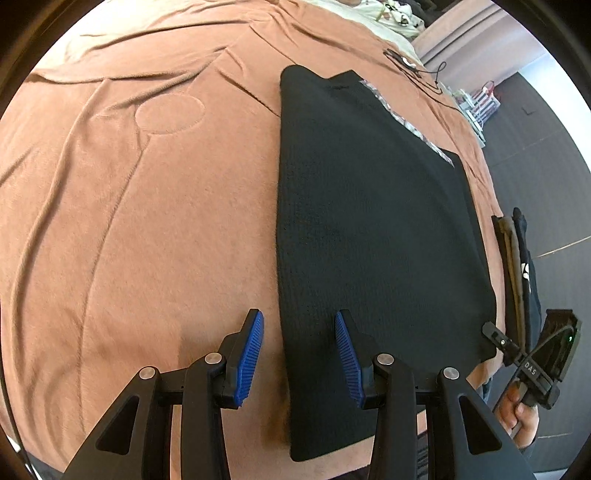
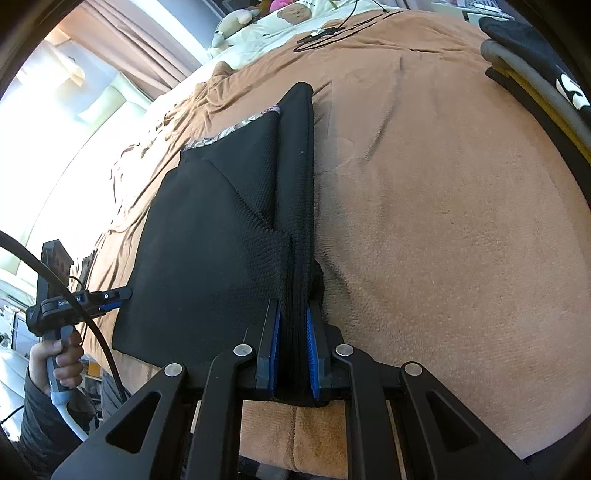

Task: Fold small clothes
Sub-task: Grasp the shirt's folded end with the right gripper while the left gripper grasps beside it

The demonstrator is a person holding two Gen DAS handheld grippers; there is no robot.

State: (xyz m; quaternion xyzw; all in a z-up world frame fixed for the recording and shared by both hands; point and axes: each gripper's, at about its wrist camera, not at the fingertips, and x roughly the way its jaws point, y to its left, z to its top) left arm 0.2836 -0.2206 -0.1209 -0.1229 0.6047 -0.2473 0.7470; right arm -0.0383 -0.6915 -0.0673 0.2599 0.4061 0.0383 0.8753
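A black knit garment with a patterned waistband lies flat on a brown blanket. My left gripper hovers open over the garment's near left edge; that edge runs between the blue pads, which do not press on it. In the right wrist view my right gripper is shut on a bunched fold of the garment, lifting its right edge into a ridge. The right gripper also shows at the garment's near right corner, and the left gripper by its near left edge.
A stack of folded clothes sits at the blanket's right edge, also seen as folded clothes at the upper right. A black cable and pillows lie at the far end. A person's hand holds the left handle.
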